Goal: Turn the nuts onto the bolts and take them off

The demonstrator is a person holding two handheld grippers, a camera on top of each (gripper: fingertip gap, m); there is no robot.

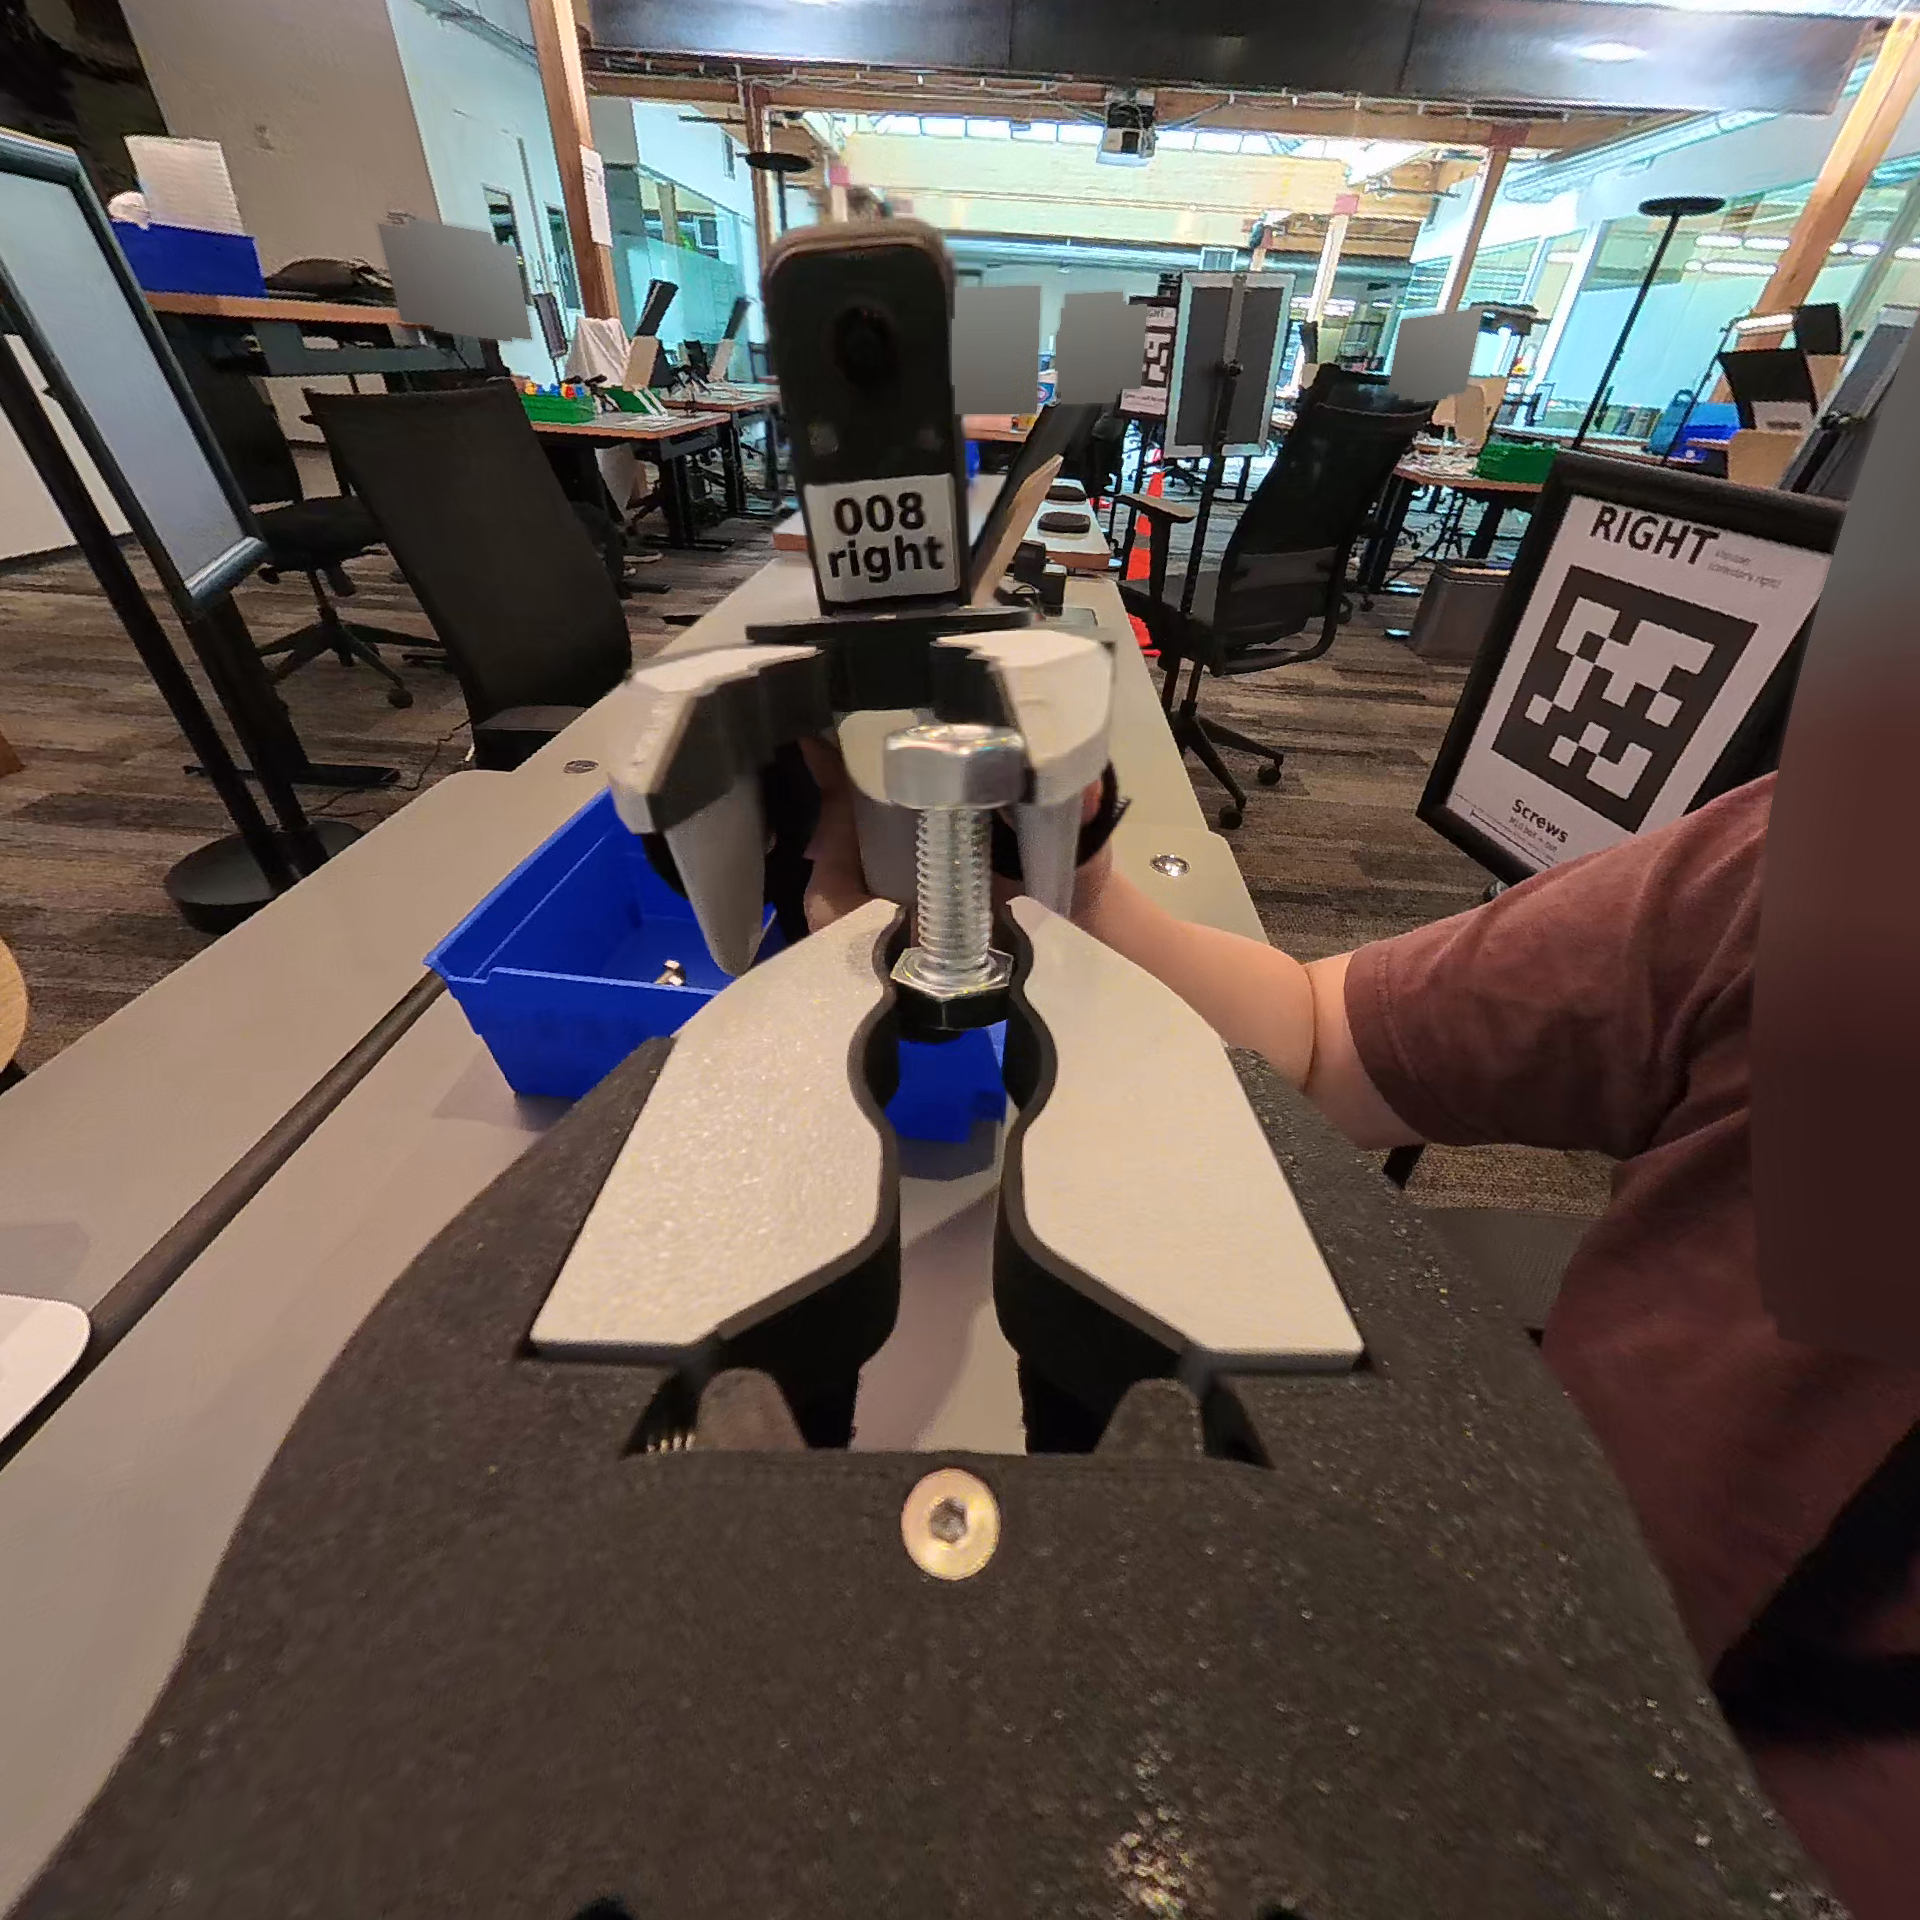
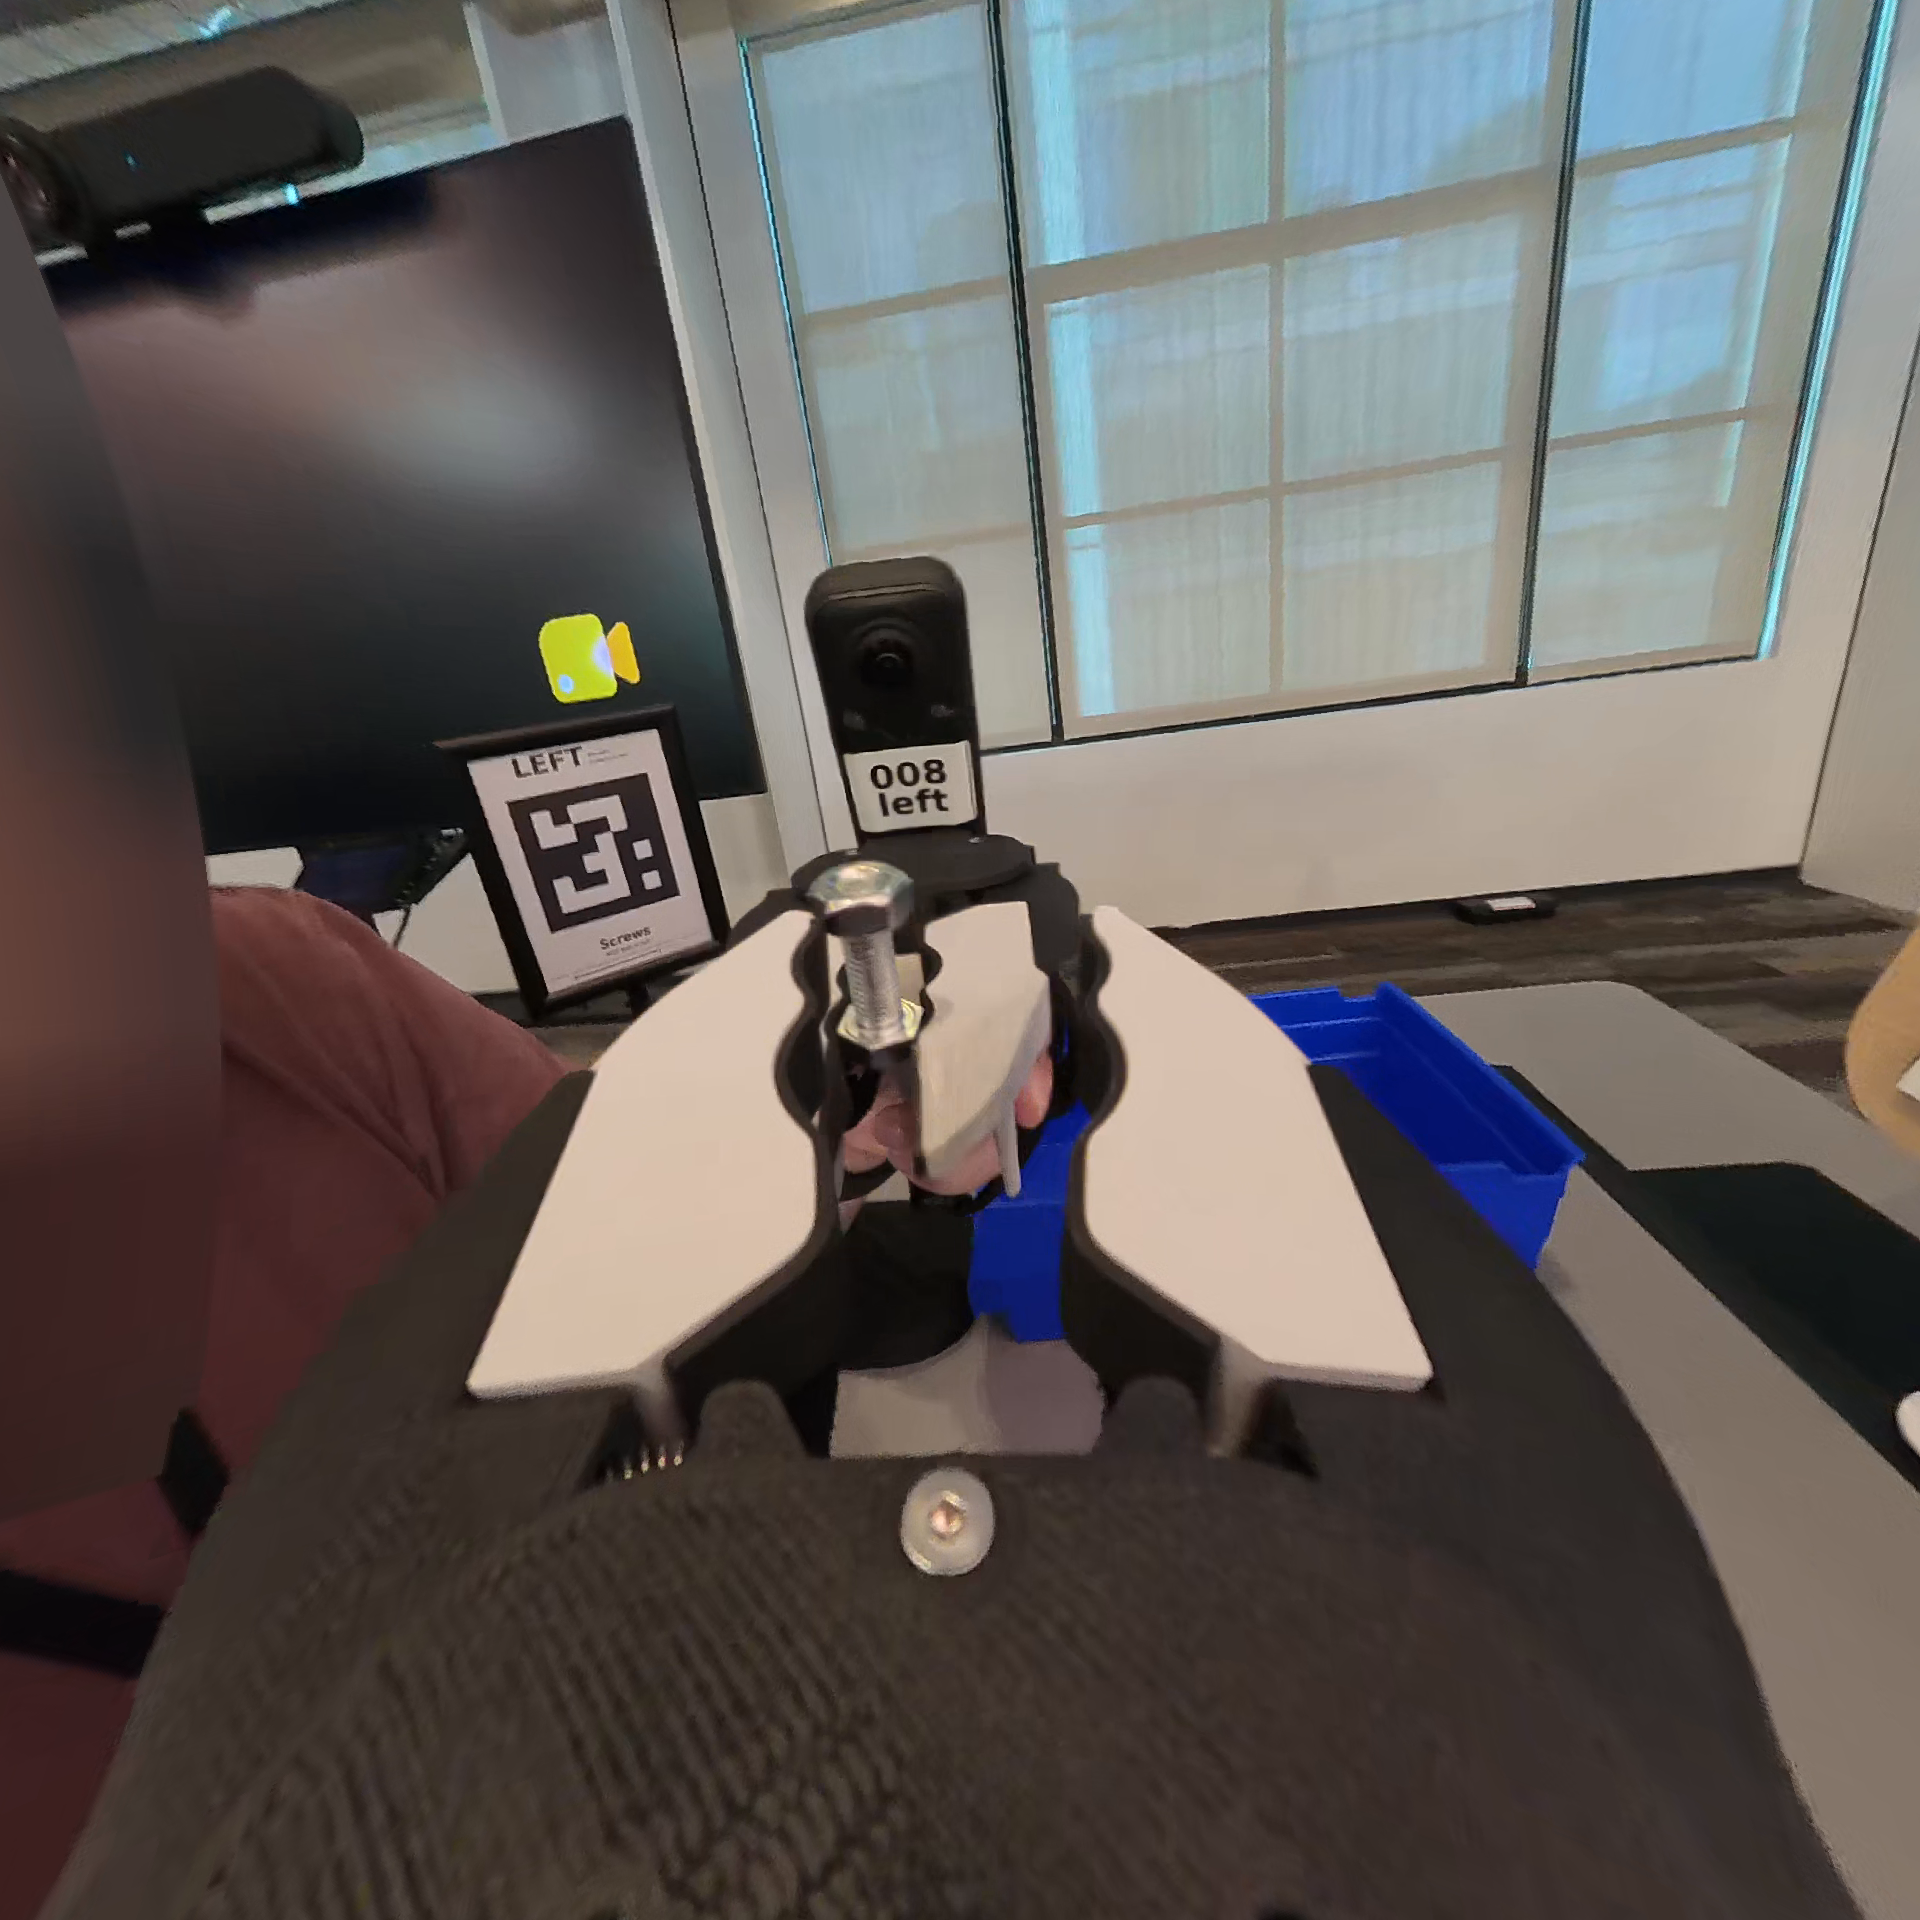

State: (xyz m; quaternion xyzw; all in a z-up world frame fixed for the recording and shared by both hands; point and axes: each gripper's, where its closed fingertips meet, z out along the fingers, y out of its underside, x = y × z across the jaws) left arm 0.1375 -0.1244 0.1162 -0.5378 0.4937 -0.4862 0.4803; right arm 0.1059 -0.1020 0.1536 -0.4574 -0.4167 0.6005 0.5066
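Observation:
A silver bolt (image 1: 951,873) stands upright, head on top, with a silver nut (image 1: 951,971) near its lower end. My left gripper (image 1: 953,920) is shut on the nut, which sits in the notch between its grey fingertips. My right gripper (image 1: 888,914) faces it with its jaws wide apart around the bolt head (image 1: 951,764). In the right wrist view the bolt (image 2: 868,966) stands close to the left finger (image 2: 727,1091) of the open right gripper (image 2: 956,925). The left gripper (image 2: 914,1049) shows there edge-on, holding the nut (image 2: 883,1029).
A blue bin (image 1: 582,997) sits on the grey table (image 1: 208,1039) just beneath, with a loose bolt (image 1: 670,974) in it; the bin also shows in the right wrist view (image 2: 1455,1101). Framed marker signs (image 1: 1621,686) (image 2: 592,862) stand beside the table. A person's arm (image 1: 1507,1029) reaches in from the right. One gripper's finger ends stand about 5 cm off the other's.

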